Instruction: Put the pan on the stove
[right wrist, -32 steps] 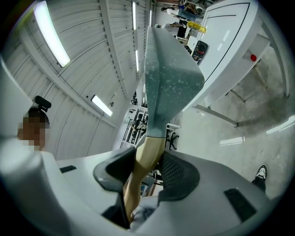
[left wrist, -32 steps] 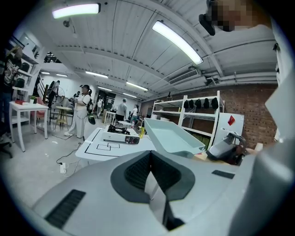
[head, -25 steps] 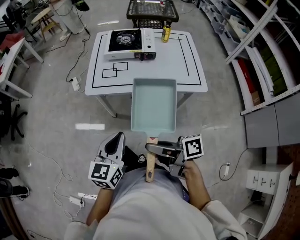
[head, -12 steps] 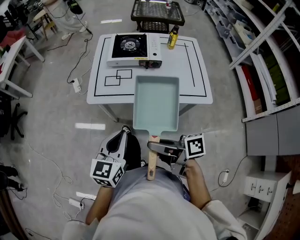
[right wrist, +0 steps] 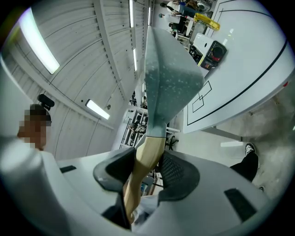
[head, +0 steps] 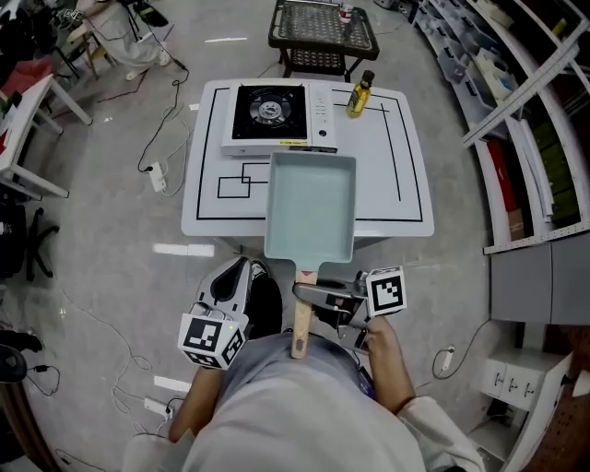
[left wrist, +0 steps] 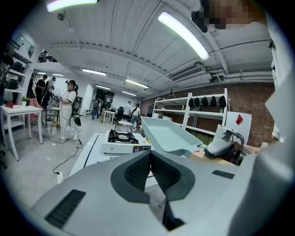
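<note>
Empty pan has advanced over the table, handle pinched by right hand-held gripper.

1. In the head view the pan covers the near middle of the surface; part of the black lines drawn there is hidden beneath it; whether its far rim overlaps the stove cannot be told.
2. The wire rack is cut off by the top edge; the shelves by the right edge.
3. The label on the bottle is too small to read.
4. The person's left hand is hidden under the left tongs.
5. In the right gripper view the pan shows only its underside; the lower end of the handle sinks from sight between the right tongs.
6. In the left gripper view the distant people are too small to tell apart.
</note>
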Demonstrator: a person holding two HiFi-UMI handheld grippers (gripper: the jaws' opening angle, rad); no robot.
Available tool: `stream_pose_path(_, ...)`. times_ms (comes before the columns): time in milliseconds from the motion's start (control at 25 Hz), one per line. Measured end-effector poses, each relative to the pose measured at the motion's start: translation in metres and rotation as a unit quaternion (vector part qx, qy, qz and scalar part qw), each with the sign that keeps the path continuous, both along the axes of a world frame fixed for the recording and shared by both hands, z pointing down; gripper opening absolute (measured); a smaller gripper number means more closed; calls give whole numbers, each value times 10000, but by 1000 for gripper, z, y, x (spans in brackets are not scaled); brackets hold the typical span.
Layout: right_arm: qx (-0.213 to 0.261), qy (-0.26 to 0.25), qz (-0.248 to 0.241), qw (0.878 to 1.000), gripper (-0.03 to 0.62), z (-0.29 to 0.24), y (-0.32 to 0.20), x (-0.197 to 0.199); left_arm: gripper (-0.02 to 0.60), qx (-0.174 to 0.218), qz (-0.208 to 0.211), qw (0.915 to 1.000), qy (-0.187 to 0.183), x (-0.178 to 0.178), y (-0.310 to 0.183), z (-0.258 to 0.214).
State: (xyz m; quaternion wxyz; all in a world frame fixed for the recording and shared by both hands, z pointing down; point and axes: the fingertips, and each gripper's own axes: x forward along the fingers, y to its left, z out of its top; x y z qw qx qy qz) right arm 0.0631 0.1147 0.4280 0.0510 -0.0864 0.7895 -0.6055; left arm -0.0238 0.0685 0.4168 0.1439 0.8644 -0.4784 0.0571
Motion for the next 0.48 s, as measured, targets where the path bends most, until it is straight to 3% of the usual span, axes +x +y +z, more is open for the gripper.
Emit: stream_pose_path(480, -209, -34, -2, 9998, 167, 4, -87, -37, 6, -89, -33, 10000, 11, -39, -94, -6)
